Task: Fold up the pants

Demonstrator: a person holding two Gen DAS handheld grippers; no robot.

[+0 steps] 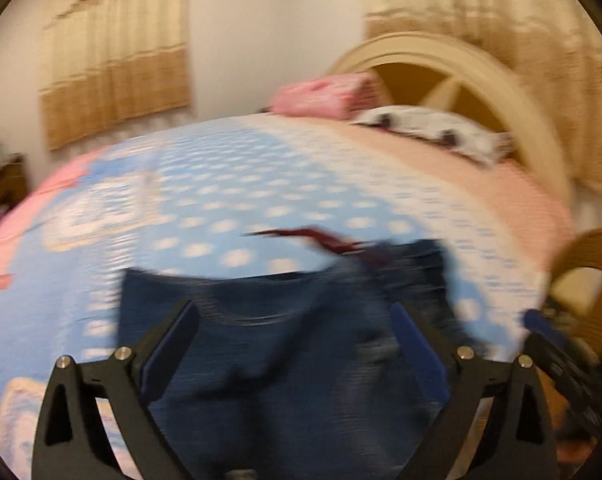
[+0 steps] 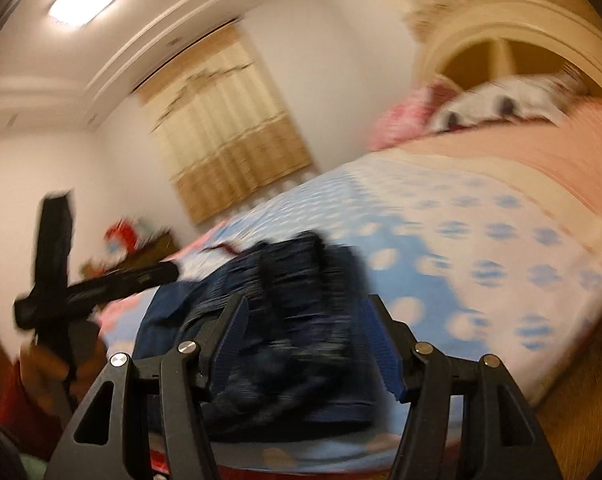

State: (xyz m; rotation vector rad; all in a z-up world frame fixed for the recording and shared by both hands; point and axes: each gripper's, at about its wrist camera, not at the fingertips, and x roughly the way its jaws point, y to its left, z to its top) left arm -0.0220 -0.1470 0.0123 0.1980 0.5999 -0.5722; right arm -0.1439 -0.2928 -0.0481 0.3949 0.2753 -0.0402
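Dark blue pants lying crumpled on the near edge of the bed, on a light blue cover with white dots. Dark red cord trailing from the top of the pants onto the cover. Left hand-held gripper above the pants, jaws spread wide, nothing between the blue pads. Right hand-held gripper likewise over the bunched pants, jaws apart and gripping nothing; contact with the cloth impossible to judge through the blur. At the left of the right wrist view, the other black gripper body near the bed's corner. Farther up the bed, a pink folded blanket beside a white pillow with dark spots, both against the cream arched headboard. Beige curtain on the wall behind. Wicker chair just beside the bed at the right edge.
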